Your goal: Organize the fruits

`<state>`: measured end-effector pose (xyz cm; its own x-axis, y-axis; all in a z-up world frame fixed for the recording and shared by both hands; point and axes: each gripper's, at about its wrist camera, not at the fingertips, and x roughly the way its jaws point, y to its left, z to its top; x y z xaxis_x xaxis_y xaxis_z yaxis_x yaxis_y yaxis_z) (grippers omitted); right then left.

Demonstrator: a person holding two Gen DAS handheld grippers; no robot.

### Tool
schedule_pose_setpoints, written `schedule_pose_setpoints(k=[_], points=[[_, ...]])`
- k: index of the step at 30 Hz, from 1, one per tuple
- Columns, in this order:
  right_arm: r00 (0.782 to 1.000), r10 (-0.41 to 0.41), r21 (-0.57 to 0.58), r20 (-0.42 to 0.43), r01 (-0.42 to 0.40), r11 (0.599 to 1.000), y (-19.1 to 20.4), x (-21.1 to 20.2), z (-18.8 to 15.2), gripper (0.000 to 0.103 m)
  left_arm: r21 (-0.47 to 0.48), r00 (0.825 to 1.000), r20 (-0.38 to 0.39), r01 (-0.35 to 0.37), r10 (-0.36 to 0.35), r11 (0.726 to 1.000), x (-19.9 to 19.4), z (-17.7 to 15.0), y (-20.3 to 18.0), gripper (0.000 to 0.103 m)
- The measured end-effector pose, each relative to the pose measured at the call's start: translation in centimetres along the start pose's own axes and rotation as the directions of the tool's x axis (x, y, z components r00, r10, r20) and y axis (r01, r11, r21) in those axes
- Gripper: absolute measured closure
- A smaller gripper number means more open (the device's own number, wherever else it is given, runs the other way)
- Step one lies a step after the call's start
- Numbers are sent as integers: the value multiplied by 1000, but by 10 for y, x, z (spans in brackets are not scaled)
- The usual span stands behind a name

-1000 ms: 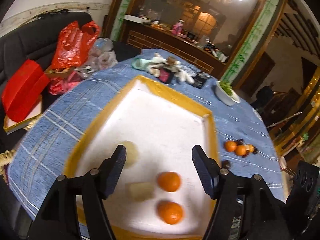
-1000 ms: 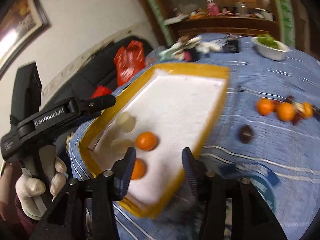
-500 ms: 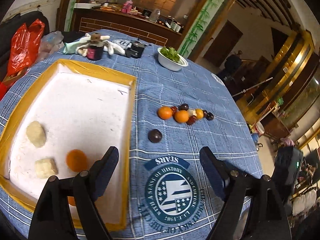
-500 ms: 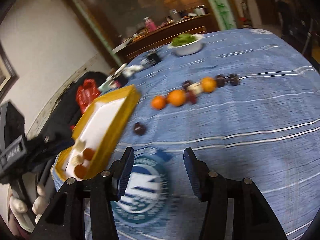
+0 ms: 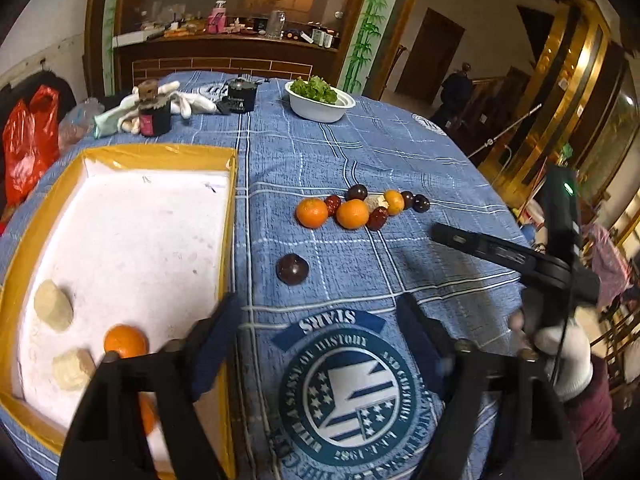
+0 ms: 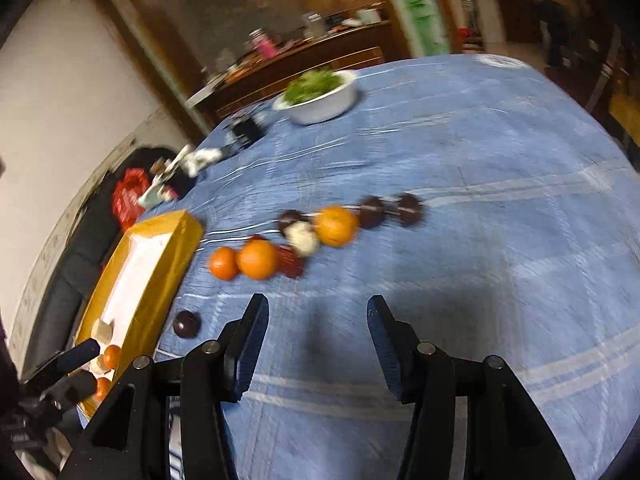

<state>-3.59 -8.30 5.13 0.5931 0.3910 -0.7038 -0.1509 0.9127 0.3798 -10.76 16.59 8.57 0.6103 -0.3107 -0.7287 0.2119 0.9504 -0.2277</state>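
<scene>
On blue plaid tablecloth (image 5: pixel 400 152): yellow-rimmed white tray (image 5: pixel 132 152) left holds oranges, pale chunks; dark round fruit (image 5: pixel 292 268) beside it; mixed fruit row (image 5: pixel 352 212) further right. Left gripper (image 5: pixel 320 344) and right gripper (image 6: pixel 316 336) both gape wide, nothing held.

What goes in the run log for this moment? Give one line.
left gripper: open, empty | right gripper: open, empty | tray: two oranges, two pale pieces | loose fruit row: on tablecloth | lone dark fruit: beside tray
</scene>
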Motion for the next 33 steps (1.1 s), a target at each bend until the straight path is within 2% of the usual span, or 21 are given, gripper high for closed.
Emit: schedule_pose_setpoints(k=[1, 3, 6, 8, 9, 12, 18, 22, 27, 31, 33], points=[[1000, -18, -24, -2, 18, 1000, 6, 10, 4, 47, 10, 1000, -6, -6, 6, 1000, 1, 2, 0, 55], [999, -45, -50, -6, 45, 998, 15, 27, 12, 47, 31, 1000, -12, -21, 21, 999, 4, 10, -1, 65], [999, -37, -29, -13, 36, 999, 14, 44, 19, 51, 61, 999, -2, -48, 49, 997, 8, 21, -3, 65], [1000, -21, -6, -23, 21, 1000, 9, 52, 19, 60, 84, 999, -3, -47, 47, 995, 15, 28, -7, 65], [999, -13, 2, -29, 13, 1000, 7, 55, 19, 67, 97, 999, -2, -50, 50, 994, 19, 31, -10, 65], [996, 65, 48, -61, -63, 997, -1, 65, 14, 81, 147, 997, -25, -71, 76, 987, 39, 41, -19, 65], [993, 116, 67, -29, -114, 991, -3, 52, 14, 82, 192, 987, -112, -89, 112, 977, 90, 61, -24, 65], [991, 137, 71, 4, -137, 988, -6, 39, 17, 82, 211, 974, -175, -108, 147, 971, 124, 70, -21, 65], [989, 145, 86, -3, -144, 986, -10, 39, 19, 82, 228, 959, -248, -83, 140, 970, 155, 70, -20, 65], [988, 156, 83, -10, -154, 985, -8, 40, 19, 82, 229, 959, -244, -90, 147, 969, 165, 71, -23, 66], [987, 160, 78, -7, -159, 984, -7, 39, 20, 82, 223, 960, -232, -107, 160, 969, 164, 72, -23, 73]])
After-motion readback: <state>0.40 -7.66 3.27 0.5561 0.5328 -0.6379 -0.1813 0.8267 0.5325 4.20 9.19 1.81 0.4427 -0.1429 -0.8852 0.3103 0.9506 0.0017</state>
